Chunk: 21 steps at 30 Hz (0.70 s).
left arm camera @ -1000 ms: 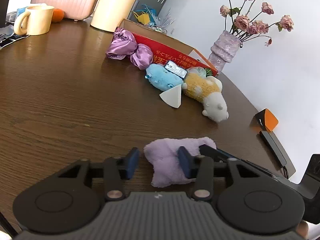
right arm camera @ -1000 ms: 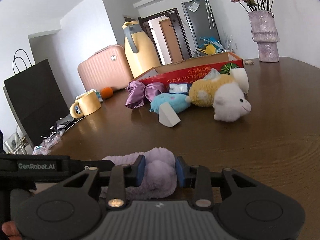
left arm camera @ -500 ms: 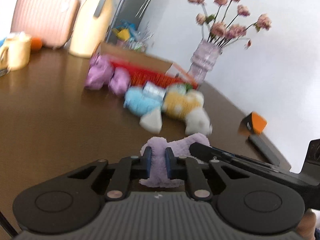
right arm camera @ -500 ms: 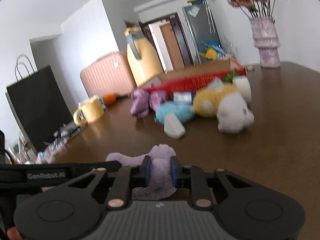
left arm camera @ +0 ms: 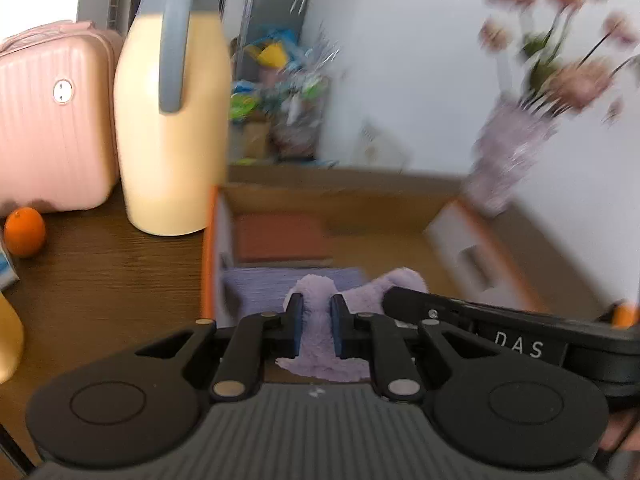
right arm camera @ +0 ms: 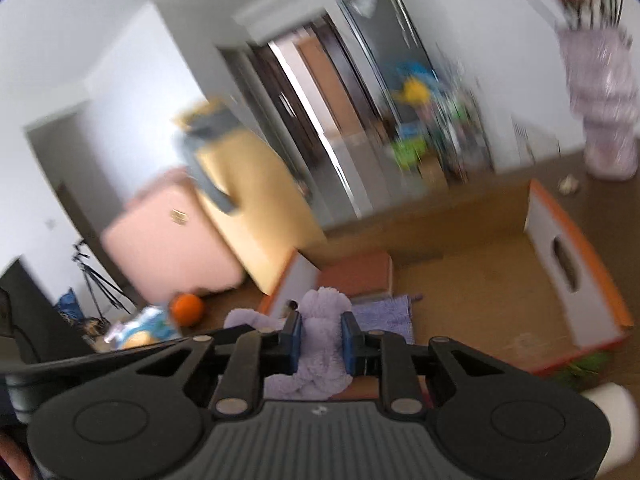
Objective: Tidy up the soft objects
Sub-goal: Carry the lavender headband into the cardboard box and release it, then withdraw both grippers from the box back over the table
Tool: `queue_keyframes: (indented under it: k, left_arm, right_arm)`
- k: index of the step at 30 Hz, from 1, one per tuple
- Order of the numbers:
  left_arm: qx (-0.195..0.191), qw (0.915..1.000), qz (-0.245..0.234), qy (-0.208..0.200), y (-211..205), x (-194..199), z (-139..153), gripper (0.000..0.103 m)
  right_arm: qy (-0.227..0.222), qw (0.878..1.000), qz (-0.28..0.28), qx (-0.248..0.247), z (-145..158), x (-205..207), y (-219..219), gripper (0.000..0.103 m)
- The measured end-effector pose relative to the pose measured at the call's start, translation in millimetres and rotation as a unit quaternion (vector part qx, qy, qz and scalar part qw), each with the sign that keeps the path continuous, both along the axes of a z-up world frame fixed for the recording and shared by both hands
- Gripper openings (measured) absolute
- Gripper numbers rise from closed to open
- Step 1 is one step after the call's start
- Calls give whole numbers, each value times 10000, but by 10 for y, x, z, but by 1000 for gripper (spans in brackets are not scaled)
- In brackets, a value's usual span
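On my far left an orange point(left arm camera: 24, 231) sits on the wooden table point(left arm camera: 100, 280) beside a pink case point(left arm camera: 52, 120), and next to that stands a tall cream jug point(left arm camera: 172, 120), just beside the left wall of the open cardboard box point(left arm camera: 210, 256). My left gripper point(left arm camera: 316, 330) has its jaws narrow, pinched on one end of the lilac plush cloth point(left arm camera: 316, 320), which I carry in the air over the near edge of the box; inside lie a folded purple towel point(left arm camera: 260, 280) and a reddish item behind it. To the right, my right gripper point(right arm camera: 320, 338) is clamped just as tightly on the other end of the same cloth, which bunches up between the blue pads. Farther right are the box's far wall with its handle slot point(right arm camera: 564, 260) and, beyond it, the flower vase point(right arm camera: 604, 120). The background is smeared, so I judge things roughly. My worry is the drop: if one hand lets go before the other, the cloth could drape over the box wall and slide onto the table. If I swing too far left, the gripper could knock the jug; too low, and I catch the box rim and shove the whole box.
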State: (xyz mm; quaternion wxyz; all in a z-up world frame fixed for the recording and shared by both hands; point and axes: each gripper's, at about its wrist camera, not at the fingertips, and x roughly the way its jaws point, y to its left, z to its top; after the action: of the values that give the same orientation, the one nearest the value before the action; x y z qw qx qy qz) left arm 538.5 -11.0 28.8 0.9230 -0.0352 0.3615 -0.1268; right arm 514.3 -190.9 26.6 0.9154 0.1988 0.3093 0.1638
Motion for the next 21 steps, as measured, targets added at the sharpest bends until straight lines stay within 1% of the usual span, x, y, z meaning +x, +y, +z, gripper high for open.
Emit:
queue_keyframes:
  k: [2,4,5,6,8,9,10,11,12,14,15,16,17,18,19,20,21]
  left_arm:
    - [420,9990,-32,140,-80,144,-191,16]
    - [730,9970,-15,268,-124,202,-344,17]
    - [773,9965,-1,319,-109,221,-394,17]
    - [796,9962,-26,365,-86,200,-431,19]
    - [838,9961,42,259,-51,154,-405,23]
    - [848,9963,52,139,-28,111,-345,30]
    - [837,9965,63,42,5,65,-297,37]
    - [793,9968,95,-89,34,9,-196,41]
    - [766,9967,117,-222,69,-50,-88,46]
    - [760,9956,190,-508,130,-195,165,51]
    - [731,9948,222,-670,166,-292,293,55]
    - [707,9939,249,-810,187,-375,401,61]
    - [693,9925,301,-956,213,-468,508,64]
    - [694,9911,337,-1085,233,-555,574,71]
    - [697,9887,388,-1266,268,-682,644,78]
    - [702,9866,425,-1409,285,-793,680,80]
    - [734,9845,439,-1533,297,-904,702,82]
  right_arm:
    - [422,9991,-8,-34,-172,283,86,21]
    - [801,9966,-43,-187,-343,437,185,23]
    - [905,9954,-78,-309,-409,469,221,25]
    - [975,9944,-86,-393,-489,473,271,25]
    - [927,9937,-45,-622,-540,453,348,28]
    - [912,9932,-12,-716,-531,434,374,29]
    - [931,9929,17,-736,-508,428,370,34]
    - [916,9934,24,-687,-467,397,348,42]
    - [859,9941,28,-663,-392,363,322,44]
    - [662,9952,-19,-719,-205,274,247,45]
    - [528,9955,-41,-782,-87,217,200,45]
    - [376,9958,-65,-829,45,145,147,46]
    - [245,9959,-96,-871,176,106,71,49]
    - [83,9954,-122,-947,322,5,22,51]
    - [-63,9946,-134,-1032,440,-94,-36,57]
    - [-248,9929,-147,-1151,552,-203,-78,67]
    - [-466,9907,-140,-1269,657,-325,-119,72]
